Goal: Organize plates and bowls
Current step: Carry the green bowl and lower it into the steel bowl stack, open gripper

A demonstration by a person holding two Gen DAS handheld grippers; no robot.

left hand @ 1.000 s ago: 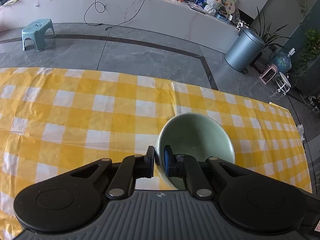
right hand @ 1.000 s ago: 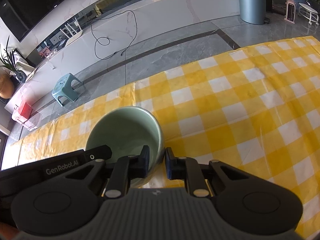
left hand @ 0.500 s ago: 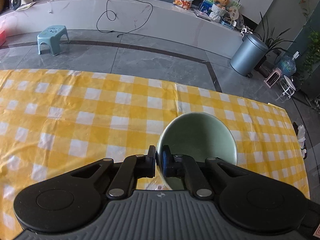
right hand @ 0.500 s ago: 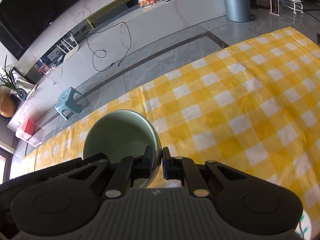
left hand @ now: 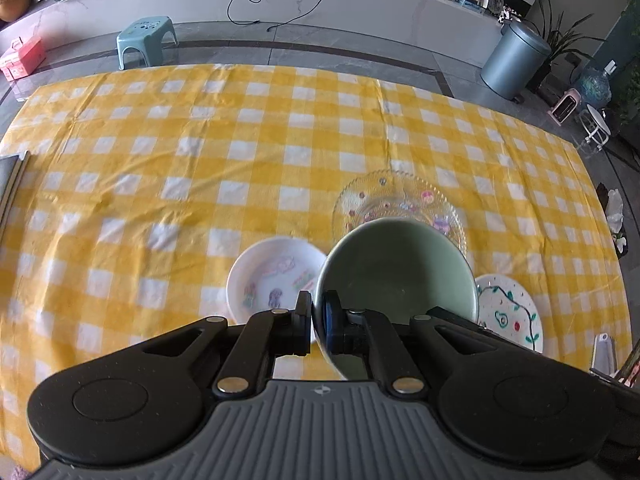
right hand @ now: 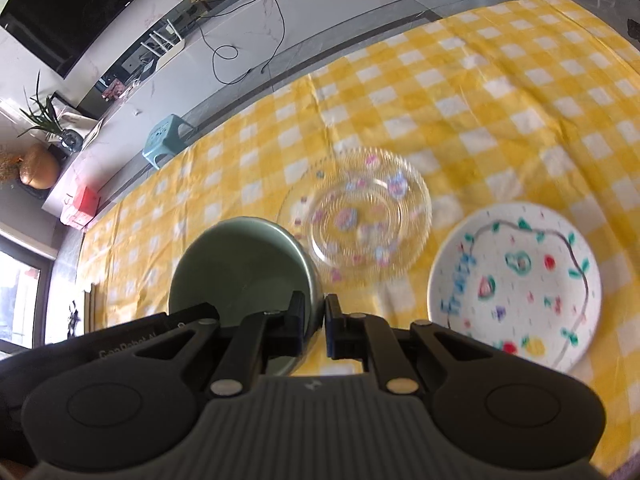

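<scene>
Both grippers hold one pale green bowl (left hand: 396,272) above the table. My left gripper (left hand: 317,320) is shut on its left rim. My right gripper (right hand: 314,326) is shut on its right rim, where the bowl (right hand: 240,268) shows at lower left. Below lie a clear glass plate with coloured dots (left hand: 384,200), also in the right wrist view (right hand: 360,216), a small white bowl with drawings (left hand: 272,276) and a white plate with a painted vine and fruit (left hand: 512,312), large in the right wrist view (right hand: 516,280).
A yellow and white checked tablecloth (left hand: 200,168) covers the table. Beyond its far edge are grey floor, a teal stool (left hand: 146,38), a grey bin (left hand: 516,60) and a long white bench with a cable.
Both grippers have risen and drawn back with the green bowl. The glass plate, white bowl and painted plate have come into view beneath it.
</scene>
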